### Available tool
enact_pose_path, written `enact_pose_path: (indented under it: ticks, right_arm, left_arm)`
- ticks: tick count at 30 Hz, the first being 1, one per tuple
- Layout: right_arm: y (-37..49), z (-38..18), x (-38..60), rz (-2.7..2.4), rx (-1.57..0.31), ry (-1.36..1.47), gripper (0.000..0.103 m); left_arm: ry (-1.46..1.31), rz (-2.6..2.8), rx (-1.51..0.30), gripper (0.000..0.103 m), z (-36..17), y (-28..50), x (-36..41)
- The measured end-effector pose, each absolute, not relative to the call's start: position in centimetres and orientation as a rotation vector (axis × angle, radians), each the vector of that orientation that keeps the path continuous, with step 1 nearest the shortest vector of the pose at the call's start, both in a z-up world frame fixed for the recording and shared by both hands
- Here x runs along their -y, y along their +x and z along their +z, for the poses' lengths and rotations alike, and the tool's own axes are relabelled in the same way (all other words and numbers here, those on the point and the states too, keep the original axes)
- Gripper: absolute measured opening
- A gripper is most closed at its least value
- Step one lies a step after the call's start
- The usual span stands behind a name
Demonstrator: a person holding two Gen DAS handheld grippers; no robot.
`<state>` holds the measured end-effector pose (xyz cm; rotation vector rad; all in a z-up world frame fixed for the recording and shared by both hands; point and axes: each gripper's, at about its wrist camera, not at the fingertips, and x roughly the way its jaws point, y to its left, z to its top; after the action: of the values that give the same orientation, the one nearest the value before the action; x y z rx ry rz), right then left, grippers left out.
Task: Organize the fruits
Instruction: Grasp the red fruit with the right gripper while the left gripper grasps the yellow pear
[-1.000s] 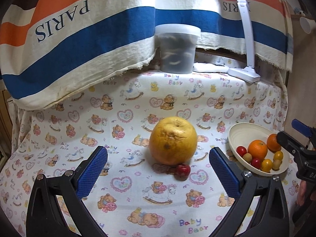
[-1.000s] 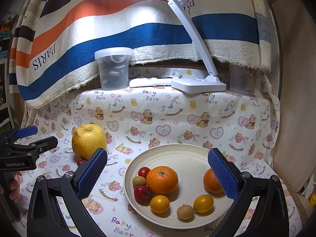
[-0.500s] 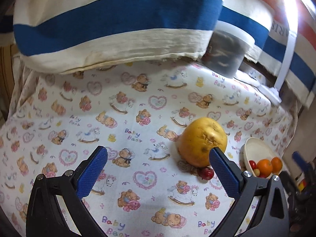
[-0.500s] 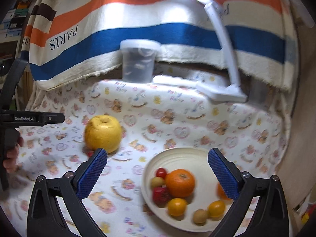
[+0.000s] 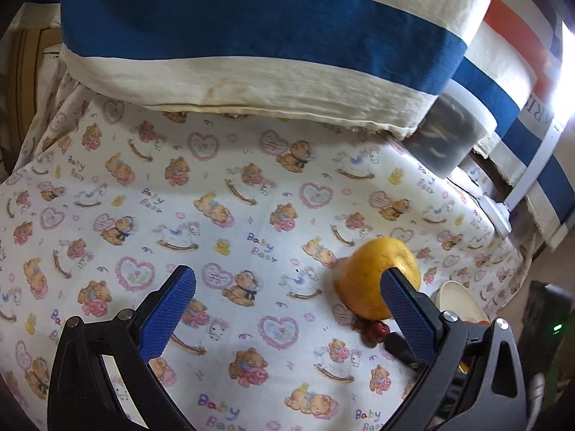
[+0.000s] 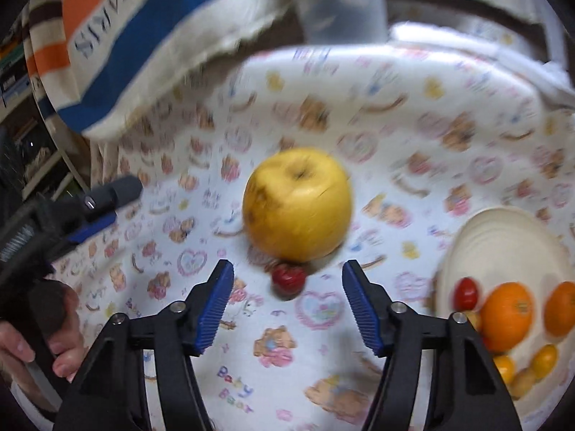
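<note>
A big yellow fruit [image 6: 297, 204] sits on the teddy-bear tablecloth [image 6: 395, 151], with a small red fruit [image 6: 288, 278] just in front of it. My right gripper [image 6: 287, 287] hovers over the red fruit; its jaws are closing, the fruit lies ahead of the tips and the pads do not touch it. A cream plate [image 6: 503, 237] at the right holds oranges [image 6: 506, 315] and small red and yellow fruits. In the left wrist view my left gripper [image 5: 287, 300] stands wide open over bare cloth, left of the yellow fruit [image 5: 373, 273] and the red fruit [image 5: 377, 328].
A striped PARIS cloth [image 5: 251, 36] hangs over the table's back. A lidded plastic tub [image 5: 451, 140] and a white desk lamp's base [image 5: 499, 215] stand at the back. A hand [image 6: 54, 344] holds the left gripper's handle at the left edge of the right wrist view.
My right gripper swung left from over the plate to the yellow and red fruits, dropped closer, and its jaws narrowed. My left gripper rolled and drifted left, so the yellow fruit now sits at its right.
</note>
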<state>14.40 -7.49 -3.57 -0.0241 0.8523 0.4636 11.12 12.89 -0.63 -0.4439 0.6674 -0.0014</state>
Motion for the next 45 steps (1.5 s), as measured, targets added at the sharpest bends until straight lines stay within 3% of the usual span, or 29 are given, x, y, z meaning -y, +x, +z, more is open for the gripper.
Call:
enact_pose_path:
  ticks: [5, 8, 11, 14, 25, 34, 45]
  right_arm:
    - [14.9, -5.2, 6.6, 0.425, -0.868, -0.028, 0.051]
    - [15.3, -5.8, 6.6, 0.404, -0.885, -0.036, 0.049]
    - [15.9, -6.4, 6.6, 0.407, -0.908, -0.024, 0.035]
    - [15.8, -6.4, 6.6, 0.418, -0.894, -0.022, 0.028]
    - [12.1, -2.9, 11.6, 0.419, -0.791, -0.004, 0.028]
    - [9.0, 0.5, 19.2, 0.328, -0.580, -0.013, 0.028]
    - [8.0, 1.8, 22.4, 0.341, -0.505, 0.048, 0.028]
  left_arm:
    - [-0.465, -0.016, -0.683, 0.102, -0.8, 10.8, -12.7]
    - [-0.434, -0.016, -0.687, 0.102, -0.7, 10.8, -12.1]
    - [-0.409, -0.015, -0.689, 0.102, -0.7, 10.9, -11.7]
    - [-0.412, -0.023, -0.696, 0.102, -0.9, 10.9, -11.6]
    - [-0.383, -0.082, -0.662, 0.102, -0.3, 10.8, -11.2]
    - [-0.197, -0.215, -0.617, 0.102, 0.7, 10.2, -6.6]
    - [-0.063, -0.270, -0.787, 0.102, -0.4, 16.9, -0.2]
